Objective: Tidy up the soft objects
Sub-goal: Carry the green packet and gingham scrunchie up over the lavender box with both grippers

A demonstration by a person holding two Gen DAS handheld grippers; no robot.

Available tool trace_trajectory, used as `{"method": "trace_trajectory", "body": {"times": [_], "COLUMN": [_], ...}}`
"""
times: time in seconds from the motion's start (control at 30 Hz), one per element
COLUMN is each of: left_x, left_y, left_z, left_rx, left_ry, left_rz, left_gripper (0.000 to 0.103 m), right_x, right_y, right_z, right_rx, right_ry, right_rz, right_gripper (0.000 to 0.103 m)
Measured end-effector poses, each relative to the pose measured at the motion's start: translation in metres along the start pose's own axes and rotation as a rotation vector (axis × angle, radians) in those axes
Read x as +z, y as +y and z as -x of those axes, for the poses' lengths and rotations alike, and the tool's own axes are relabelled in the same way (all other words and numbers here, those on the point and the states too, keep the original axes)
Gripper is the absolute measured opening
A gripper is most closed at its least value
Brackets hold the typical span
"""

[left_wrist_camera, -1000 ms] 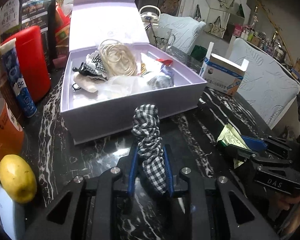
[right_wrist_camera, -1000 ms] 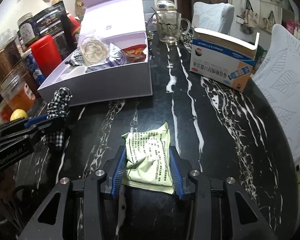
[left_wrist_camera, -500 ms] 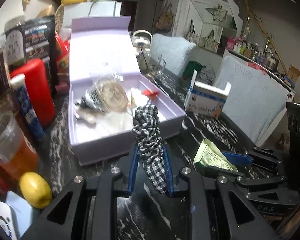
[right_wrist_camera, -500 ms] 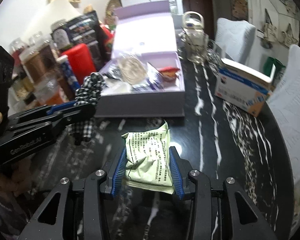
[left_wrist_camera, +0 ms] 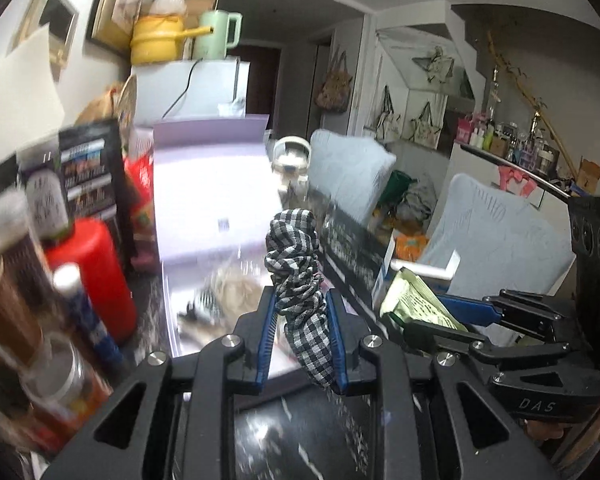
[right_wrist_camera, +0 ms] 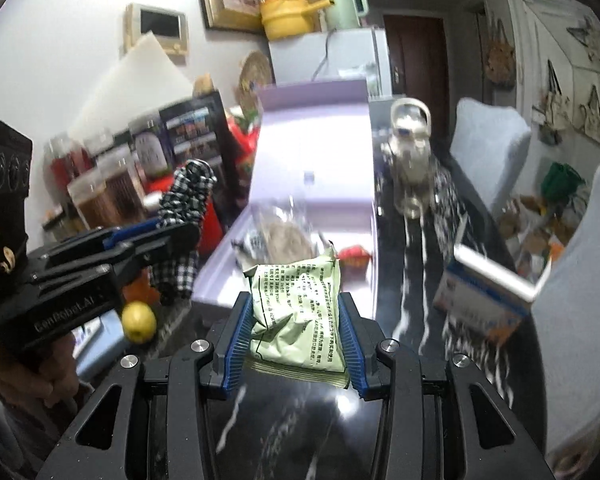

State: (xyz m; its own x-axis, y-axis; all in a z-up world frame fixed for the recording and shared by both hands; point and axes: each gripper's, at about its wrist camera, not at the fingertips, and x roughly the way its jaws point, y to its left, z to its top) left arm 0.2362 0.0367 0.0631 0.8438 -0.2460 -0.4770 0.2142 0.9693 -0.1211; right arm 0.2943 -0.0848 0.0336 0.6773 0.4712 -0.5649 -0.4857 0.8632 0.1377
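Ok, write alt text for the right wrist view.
The right gripper holds a green packet between its blue pads, above a black marble table. Ahead lies an open lilac box with small items inside; at left, the left gripper holds a checked scrunchie. A blue-and-white carton sits at right.

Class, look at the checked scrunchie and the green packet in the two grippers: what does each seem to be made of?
Checked scrunchie: woven fabric, matte, shown by gathered folds and a gingham weave. Green packet: likely thin plastic film, slightly glossy, with creases and a printed face.
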Motion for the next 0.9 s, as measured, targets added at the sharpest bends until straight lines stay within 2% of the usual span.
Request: {"method": "trace_trajectory", "body": {"times": [0.23,0.4,0.63,0.73,0.9], "left_x": [0.033,0.049,0.054,0.052,0.049], "left_y": [0.005,0.012,0.031,0.039,0.049], "left_z": [-0.007,-0.022,-0.047,-0.058,-0.074], "left_rx": [-0.024,0.007,0.066,0.101,0.120], "left_ry": [-0.052,-0.063,-0.048,-0.028,0.012], "left_rz": [0.007,0.003,-0.009,-0.012,-0.003], "left_gripper": [0.024,0.024,0.024,0.024,0.024], "right_x": [0.043,0.069,0.091,0.096,0.095], "right_y": [-0.004,-0.010,-0.017,-0.017,-0.020], "right_z": [0.008,-0.001,-0.024,-0.036,-0.060], "right_rx": [0.000,0.010,0.012,0.012,0.024], "right_ry": [-0.103,-0.134,-0.151,-0.139,-0.102], "right_rz": [0.006,0.004,-0.019,-0.019,-0.026], "right_gripper": [0.042,0.042,0.042,0.042,0.042]}}
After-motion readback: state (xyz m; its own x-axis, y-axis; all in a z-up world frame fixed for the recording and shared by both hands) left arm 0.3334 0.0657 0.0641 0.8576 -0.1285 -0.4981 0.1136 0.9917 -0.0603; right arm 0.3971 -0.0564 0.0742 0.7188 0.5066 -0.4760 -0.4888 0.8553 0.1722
